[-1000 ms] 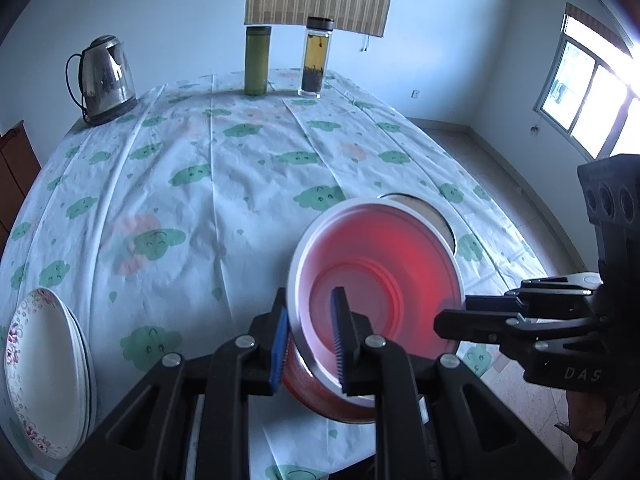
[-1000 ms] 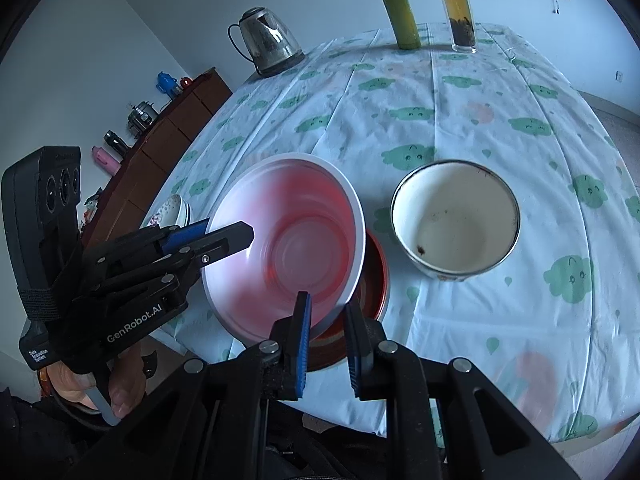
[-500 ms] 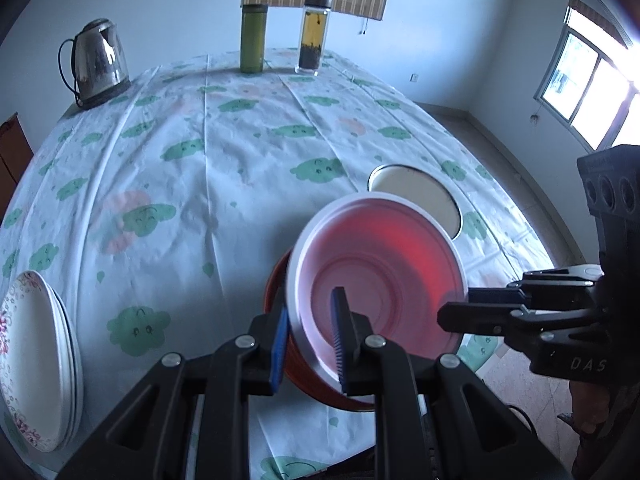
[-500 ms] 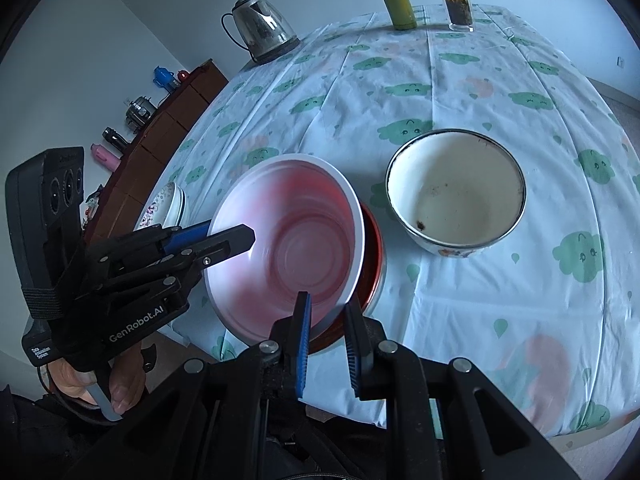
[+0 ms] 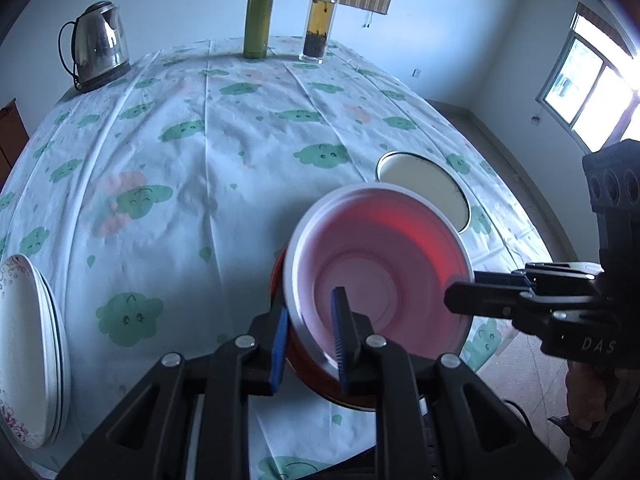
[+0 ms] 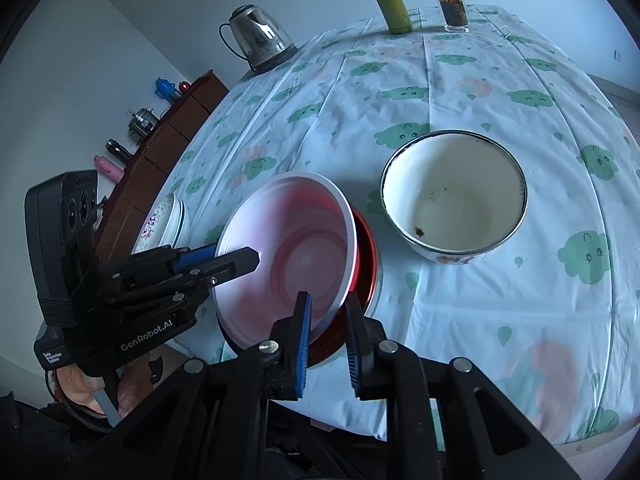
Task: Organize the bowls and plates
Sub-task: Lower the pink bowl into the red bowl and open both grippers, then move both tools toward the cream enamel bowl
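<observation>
The left tongs [image 5: 310, 330] are pinched shut on the near rim of a thin, smooth, translucent white plastic bowl [image 5: 380, 276] whose inside glows pink-red, one blue ribbed pad inside the wall and one outside. The right tongs [image 6: 328, 330] are clamped on the same bowl's rim at its other side, again one pad on either face of the wall. The bowl hangs tilted between the two pairs of tongs, directly over a glossy red round bowl [image 6: 366, 256] that sits on the bench [image 5: 224, 168]; whether the two bowls touch cannot be told.

Just beyond the right tongs, close beside the red bowl but apart from it, stands one cream enamel bowl with a dark rim [image 6: 454, 196], holding only a few dark specks and a stain on its bottom. Far to the side of the left tongs, at the bench edge, lies a stack of white plates with a floral border [image 5: 28, 352]; three rims seem to show.

The bench wears a creased plastic cloth, white with green clouds. At its far side stand one polished steel kettle [image 5: 98, 46], one matt green cylindrical flask [image 5: 258, 24] and one clear glass bottle [image 5: 320, 20] of amber liquid with dark leaves at the bottom.
</observation>
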### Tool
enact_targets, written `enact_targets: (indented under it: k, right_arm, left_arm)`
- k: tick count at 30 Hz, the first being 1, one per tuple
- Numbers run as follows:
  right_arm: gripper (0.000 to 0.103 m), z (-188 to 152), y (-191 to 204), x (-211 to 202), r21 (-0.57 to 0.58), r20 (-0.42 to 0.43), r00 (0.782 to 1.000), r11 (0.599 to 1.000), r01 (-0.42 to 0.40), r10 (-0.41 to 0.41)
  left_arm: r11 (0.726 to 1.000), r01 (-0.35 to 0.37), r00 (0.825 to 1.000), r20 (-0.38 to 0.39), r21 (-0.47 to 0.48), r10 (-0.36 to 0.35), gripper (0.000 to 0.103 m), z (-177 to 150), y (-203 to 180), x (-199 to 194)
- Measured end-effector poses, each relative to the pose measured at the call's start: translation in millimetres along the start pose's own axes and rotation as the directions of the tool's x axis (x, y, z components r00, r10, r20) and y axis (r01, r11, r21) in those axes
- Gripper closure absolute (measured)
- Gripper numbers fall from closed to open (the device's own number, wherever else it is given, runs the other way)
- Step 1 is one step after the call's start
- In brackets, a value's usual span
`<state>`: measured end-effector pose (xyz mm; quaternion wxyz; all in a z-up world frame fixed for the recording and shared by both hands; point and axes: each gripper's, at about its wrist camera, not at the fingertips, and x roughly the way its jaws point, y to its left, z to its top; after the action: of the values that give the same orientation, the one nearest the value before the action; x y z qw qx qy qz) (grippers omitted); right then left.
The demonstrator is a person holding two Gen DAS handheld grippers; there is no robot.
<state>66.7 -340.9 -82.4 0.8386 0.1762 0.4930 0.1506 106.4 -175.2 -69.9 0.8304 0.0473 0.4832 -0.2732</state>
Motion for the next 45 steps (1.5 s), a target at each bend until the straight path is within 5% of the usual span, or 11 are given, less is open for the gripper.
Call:
enact_targets:
  k: [9, 16, 21, 23, 26, 45]
  right_arm:
    - [0.060, -1.4, 3.7, -1.2, -0.021, 0.022, 0.999, 0.999, -0.039, 0.040]
    - [0.056, -3.4, 7.8, 0.1, -0.046, 0.021, 0.999, 0.998, -0.043, 0.044]
    - [0.054, -5.9, 13.4, -4.7, -0.089, 0.045, 0.999, 0.996, 0.015, -0.011]
    - [0.045, -7.2, 18.6, -6.1, -0.127, 0.069, 0.991, 0.985, 0.120, -0.112]
    - [0.043, -7.9, 14.6, -5.6, -0.129, 0.069, 0.990, 0.983, 0.131, -0.123]
    - [0.042, -12.8, -16.3, -8.0, -0.027, 0.108, 0.988, 0.993, 0.111, -0.107]
  left_arm:
    - [1.000, 0.022, 1.000, 0.004, -0.005, -0.022, 0.085, -0.9, -0.6, -1.7]
    - [1.000, 0.017, 1.000, 0.024, -0.002, -0.017, 0.080, -3.0, -1.6, -8.6]
    - [0.998, 0.015, 1.000, 0.020, 0.059, -0.016, 0.052, -5.5, -12.6, -8.3]
    - [0.997, -0.026, 0.999, 0.036, 0.075, 0.023, 0.025, -6.5, -16.0, -10.0]
    - [0.991, -0.101, 0.992, 0.083, 0.088, 0.094, 0.010, -5.3, -15.4, -15.6]
    - [0.997, -0.074, 0.995, 0.060, -0.036, 0.076, 0.009, -2.5, 19.5, -1.7]
